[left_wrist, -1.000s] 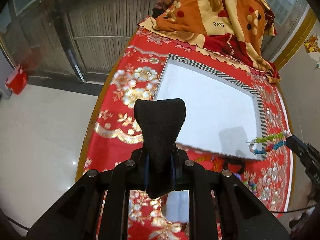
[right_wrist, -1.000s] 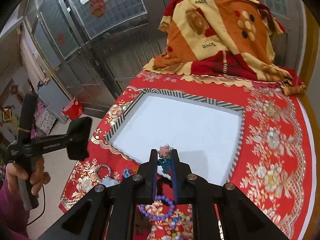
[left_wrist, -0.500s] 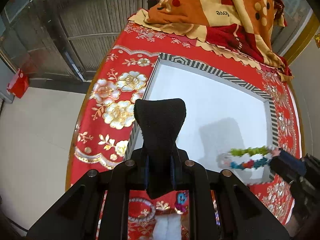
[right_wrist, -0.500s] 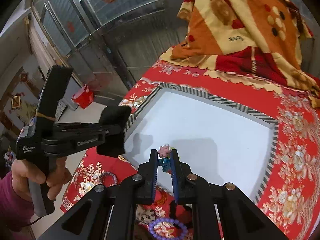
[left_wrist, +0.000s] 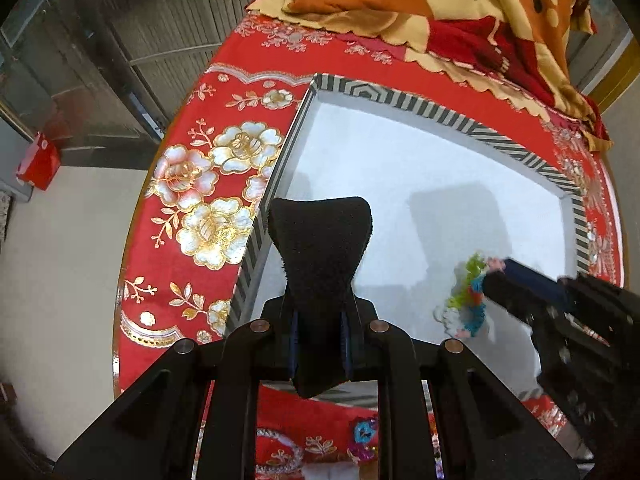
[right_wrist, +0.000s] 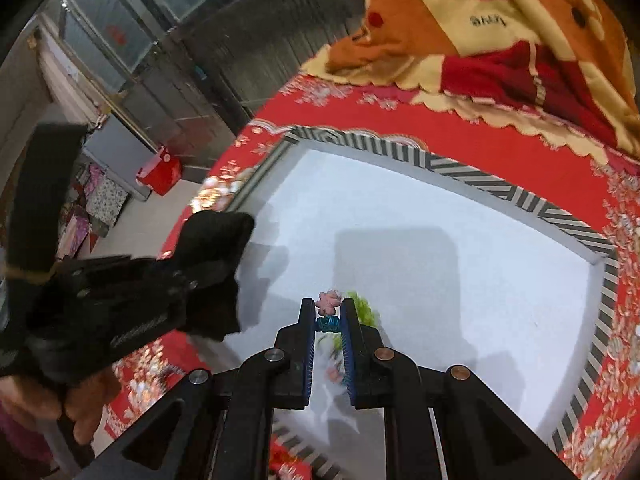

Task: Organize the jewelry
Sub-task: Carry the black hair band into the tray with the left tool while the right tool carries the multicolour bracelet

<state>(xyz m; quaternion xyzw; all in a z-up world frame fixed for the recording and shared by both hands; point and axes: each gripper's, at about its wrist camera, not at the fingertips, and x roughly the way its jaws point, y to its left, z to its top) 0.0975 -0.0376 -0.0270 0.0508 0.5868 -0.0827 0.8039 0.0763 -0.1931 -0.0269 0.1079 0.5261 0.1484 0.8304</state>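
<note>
Your right tool has the beaded bracelet pinched over the white tray.

The multicoloured beaded bracelet [right_wrist: 329, 312], with pink, teal and green beads, sits between the fingers of your right tool [right_wrist: 328, 320], which are drawn in close and clamp it; the rest of it hangs blurred just above the white floor of the shallow rectangular tray with the black-and-white striped rim [right_wrist: 500, 188], near the tray's front edge. Your left tool [left_wrist: 320, 240] has its black padded fingers pressed together with nothing between them, poised over the tray's left rim [left_wrist: 280, 168]. The tray rests on the desk under a red tablecloth with gold and white flowers [left_wrist: 200, 184]. An orange, cream and red patterned blanket [right_wrist: 500, 20] is heaped at the far end.
</note>
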